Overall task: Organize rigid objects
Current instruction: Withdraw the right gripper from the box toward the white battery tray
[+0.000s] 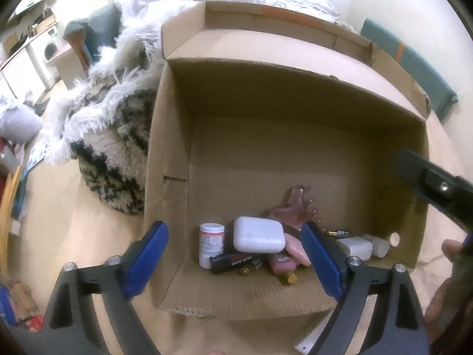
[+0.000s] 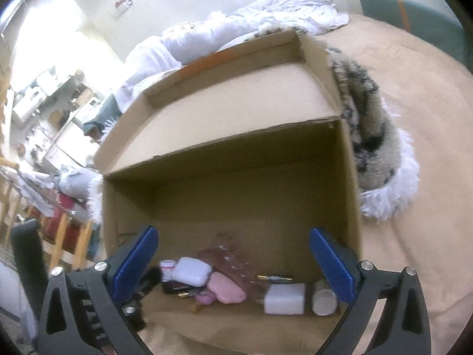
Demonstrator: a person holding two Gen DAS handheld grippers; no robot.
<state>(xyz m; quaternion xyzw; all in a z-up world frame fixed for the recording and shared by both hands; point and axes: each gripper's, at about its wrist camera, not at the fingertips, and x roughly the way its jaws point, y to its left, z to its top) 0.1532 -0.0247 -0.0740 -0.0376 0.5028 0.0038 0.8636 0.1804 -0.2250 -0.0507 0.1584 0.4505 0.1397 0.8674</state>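
An open brown cardboard box [image 1: 177, 153] holds a huddle of small things along its near wall: a white rounded plastic case [image 1: 258, 235] atop a black battery [image 1: 233, 261], a white jar [image 1: 210, 244] upright beside them, a pink bottle [image 1: 280, 264] lying flat, a white charger block [image 2: 285, 298] and a pale cylinder [image 2: 323, 297] to the right.

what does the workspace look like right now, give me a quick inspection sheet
surface: peach bedsheet under an open cardboard box
job's things: in the box, white case, white-capped jar, black battery, pink bottle, white charger block, pink hair claw
clutter: shaggy black-and-white throw, white duvet
grippers: left gripper open, empty; right gripper open, empty; both above the box
cables: nothing seen
surroundings: washing machine, teal headboard
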